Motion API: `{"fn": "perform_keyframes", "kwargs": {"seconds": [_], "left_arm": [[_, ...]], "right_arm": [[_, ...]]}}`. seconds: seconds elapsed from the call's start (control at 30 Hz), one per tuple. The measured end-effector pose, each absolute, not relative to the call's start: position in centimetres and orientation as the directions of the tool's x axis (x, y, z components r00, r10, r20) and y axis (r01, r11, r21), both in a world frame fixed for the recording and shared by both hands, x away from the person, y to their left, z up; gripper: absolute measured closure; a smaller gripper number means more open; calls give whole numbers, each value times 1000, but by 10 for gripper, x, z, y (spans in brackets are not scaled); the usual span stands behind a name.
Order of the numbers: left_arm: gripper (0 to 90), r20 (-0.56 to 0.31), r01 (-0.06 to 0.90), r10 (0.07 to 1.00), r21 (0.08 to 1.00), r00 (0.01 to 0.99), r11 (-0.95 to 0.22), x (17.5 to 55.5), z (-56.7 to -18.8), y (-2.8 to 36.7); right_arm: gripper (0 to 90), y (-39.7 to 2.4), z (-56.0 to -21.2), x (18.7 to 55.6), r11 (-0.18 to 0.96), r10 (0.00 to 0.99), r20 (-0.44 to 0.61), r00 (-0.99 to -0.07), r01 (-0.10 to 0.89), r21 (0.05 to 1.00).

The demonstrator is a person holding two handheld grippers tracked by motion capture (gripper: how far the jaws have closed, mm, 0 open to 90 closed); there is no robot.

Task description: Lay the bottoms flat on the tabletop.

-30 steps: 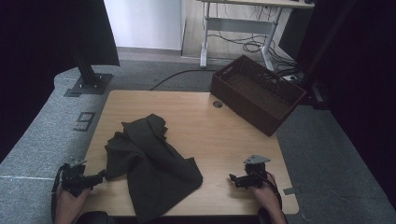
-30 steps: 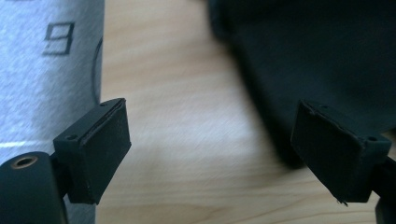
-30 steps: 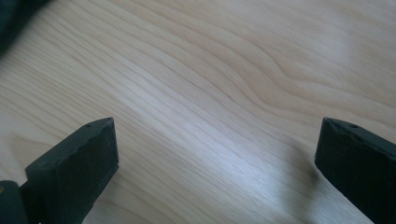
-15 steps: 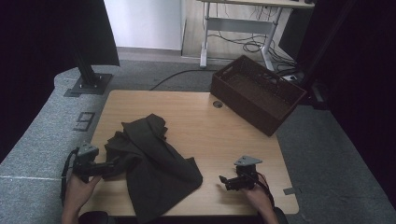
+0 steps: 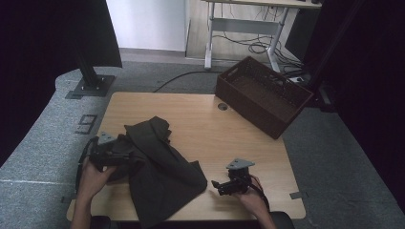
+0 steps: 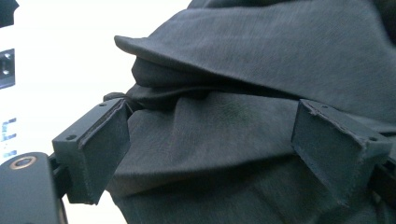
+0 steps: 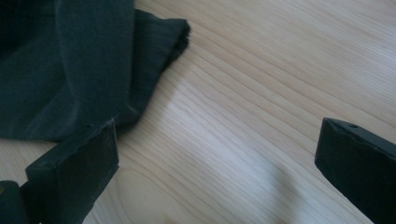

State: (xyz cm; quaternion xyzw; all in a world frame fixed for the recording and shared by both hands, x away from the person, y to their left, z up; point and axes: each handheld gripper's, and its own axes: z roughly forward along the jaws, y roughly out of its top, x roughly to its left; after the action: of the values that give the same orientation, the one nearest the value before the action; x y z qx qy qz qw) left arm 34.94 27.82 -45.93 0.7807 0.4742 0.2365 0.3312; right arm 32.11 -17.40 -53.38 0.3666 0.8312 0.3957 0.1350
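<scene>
Dark cloth (image 5: 160,174) crumpled on near-left part of wooden surface (image 5: 229,129), long axis running from far-left peak toward near-right corner; near edge hanging over surface rim.

Left of cloth: left gripper (image 5: 125,157) at cloth's left edge, pointing right into the folds. Jaws apart in left gripper view, folds of cloth (image 6: 243,116) lying between and beyond them, pads not pressing. Nearer of the two to the cloth; judged the one to take hold first.

Right of cloth: right gripper (image 5: 218,187) just off cloth's near-right corner, pointing left toward it. Jaws wide apart in right gripper view, bare wood between them, cloth corner (image 7: 159,42) ahead and to the left. Gap to close before any grasp.

Far right of cloth: brown basket (image 5: 274,126), well apart.

Hard to make out: garment type, number of layers, which fold is a true edge. Underside of cloth hidden.
</scene>
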Motion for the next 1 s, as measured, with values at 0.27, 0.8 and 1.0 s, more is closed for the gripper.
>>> {"fn": "perform_keyframes", "kwargs": {"seconds": [0.27,0.8,1.0], "left_arm": [[128,43,609,888,713,457,-348,357,-486,275],[136,120,626,888,668,444,-403,352,-519,263],[137,97,628,891,675,444,-387,349,-525,259]], "right_arm": [[0,-147,-536,322,447,693,52,-719,485,751],[0,-128,-552,335,526,689,-13,-724,487,697],[0,-140,-554,347,474,736,18,-677,534,700]]}}
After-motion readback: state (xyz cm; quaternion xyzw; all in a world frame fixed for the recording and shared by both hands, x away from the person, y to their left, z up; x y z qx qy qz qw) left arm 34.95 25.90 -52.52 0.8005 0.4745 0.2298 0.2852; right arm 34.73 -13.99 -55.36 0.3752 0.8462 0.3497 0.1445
